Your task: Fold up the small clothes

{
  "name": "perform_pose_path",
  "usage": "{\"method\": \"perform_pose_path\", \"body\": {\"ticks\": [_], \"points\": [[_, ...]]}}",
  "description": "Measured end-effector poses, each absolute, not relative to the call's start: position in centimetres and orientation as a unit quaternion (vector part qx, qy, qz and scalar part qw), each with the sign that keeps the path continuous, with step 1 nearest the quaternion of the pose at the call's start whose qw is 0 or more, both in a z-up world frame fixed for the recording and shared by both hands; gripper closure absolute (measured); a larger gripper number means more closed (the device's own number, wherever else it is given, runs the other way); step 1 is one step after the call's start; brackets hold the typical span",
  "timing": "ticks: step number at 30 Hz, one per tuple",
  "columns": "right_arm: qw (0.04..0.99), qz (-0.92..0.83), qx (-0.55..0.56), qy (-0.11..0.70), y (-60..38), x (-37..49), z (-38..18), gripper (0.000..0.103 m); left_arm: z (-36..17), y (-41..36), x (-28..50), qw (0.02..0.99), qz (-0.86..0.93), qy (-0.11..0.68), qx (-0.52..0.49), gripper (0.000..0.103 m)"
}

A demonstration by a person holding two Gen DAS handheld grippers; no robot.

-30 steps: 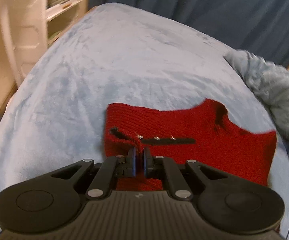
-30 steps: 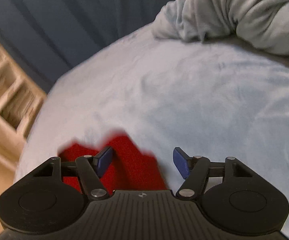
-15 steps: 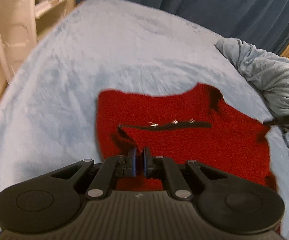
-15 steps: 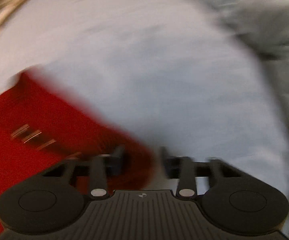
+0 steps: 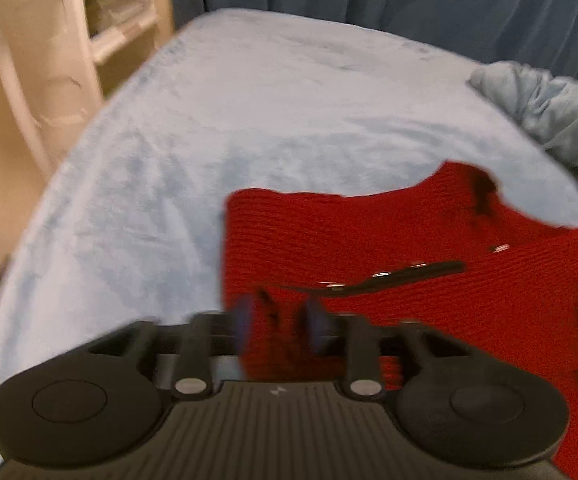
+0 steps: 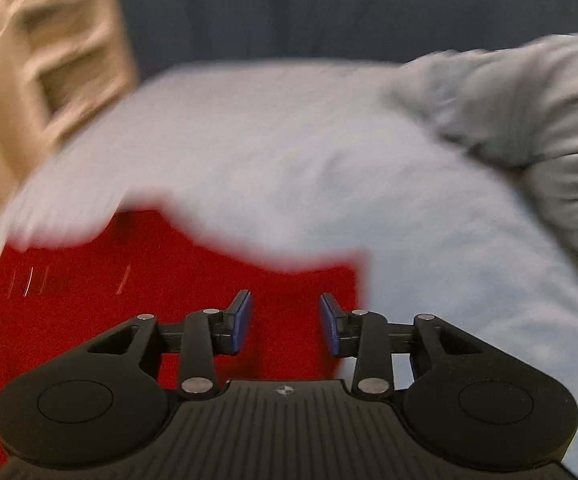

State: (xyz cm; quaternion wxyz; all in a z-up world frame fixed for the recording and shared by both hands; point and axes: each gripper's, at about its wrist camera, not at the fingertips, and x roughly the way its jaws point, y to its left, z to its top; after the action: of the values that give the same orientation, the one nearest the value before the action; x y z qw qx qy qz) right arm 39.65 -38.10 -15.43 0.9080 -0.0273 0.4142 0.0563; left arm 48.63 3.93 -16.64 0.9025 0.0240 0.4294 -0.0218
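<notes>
Both hand-held grippers stand released over a pale blue plush bed cover [image 5: 273, 128] that fills most of each view, its nap brushed in soft streaks. Left hand-held gripper [image 5: 279, 322] has just been opening: its blurred blue pads stand apart with a raised fold of knit between them, not pinched. Right hand-held gripper [image 6: 285, 324] has also just opened a little, its blue pads [image 6: 331, 330] parted above bare fabric with nothing clamped. On the cover lies the red ribbed-knit small garment [image 5: 429, 280], spread flat, its long axis running across the left wrist view from the left gripper toward the right edge; a dark slim placket with small metal snaps [image 5: 393, 276] lies along that same line. For the coming fold, the garment sits directly ahead of and beneath both grippers: the left one is over its near left corner, the right one over its near right edge [image 6: 345, 288], so each is about equally close to its own end. Beyond, a crumpled grey-blue soft blanket [image 6: 529, 112] is bunched at the bed's far right.
</notes>
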Motion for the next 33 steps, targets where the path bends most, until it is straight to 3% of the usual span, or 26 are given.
{"method": "perform_pose_path", "body": {"ticks": [1,2,5,6,7,9,13,17,23,33], "points": [[0.900,0.039,-0.063,0.430,-37.4,39.7,-17.2,0.066,-16.9,3.7,48.3,0.906,0.006,0.421,0.050,0.004],[0.901,0.025,-0.092,0.423,-37.2,39.5,-18.7,0.066,-17.2,3.5,47.8,0.909,0.036,0.406,0.082,0.000],[0.918,0.000,-0.086,0.387,-37.8,38.4,-19.1,0.061,-17.9,3.3,46.0,0.912,0.033,0.377,0.157,0.000],[0.920,-0.009,-0.066,0.387,-38.1,37.7,-18.6,0.057,-18.1,3.4,45.4,0.912,0.034,0.370,0.173,0.000],[0.918,-0.019,-0.044,0.393,-38.8,36.9,-18.1,0.046,-18.1,3.5,44.7,0.913,0.036,0.362,0.184,0.000],[0.920,-0.027,0.018,0.390,-40.6,34.1,-16.5,0.042,-17.9,3.9,43.3,0.911,0.046,0.363,0.192,0.000],[0.911,-0.030,0.107,0.397,-41.9,25.4,-13.8,0.033,-17.1,5.1,37.8,0.910,0.033,0.389,0.143,0.000],[0.913,-0.005,0.116,0.392,-38.5,15.3,-11.2,0.025,-15.5,4.7,29.9,0.894,0.007,0.441,0.086,0.000],[0.900,0.040,0.112,0.419,-33.5,6.8,-8.1,0.023,-13.4,2.3,19.9,0.864,0.007,0.501,0.047,0.000],[0.923,0.061,0.064,0.374,-30.0,-2.1,-2.2,0.023,-6.9,0.8,8.9,0.882,-0.018,0.469,0.047,0.000]]}}
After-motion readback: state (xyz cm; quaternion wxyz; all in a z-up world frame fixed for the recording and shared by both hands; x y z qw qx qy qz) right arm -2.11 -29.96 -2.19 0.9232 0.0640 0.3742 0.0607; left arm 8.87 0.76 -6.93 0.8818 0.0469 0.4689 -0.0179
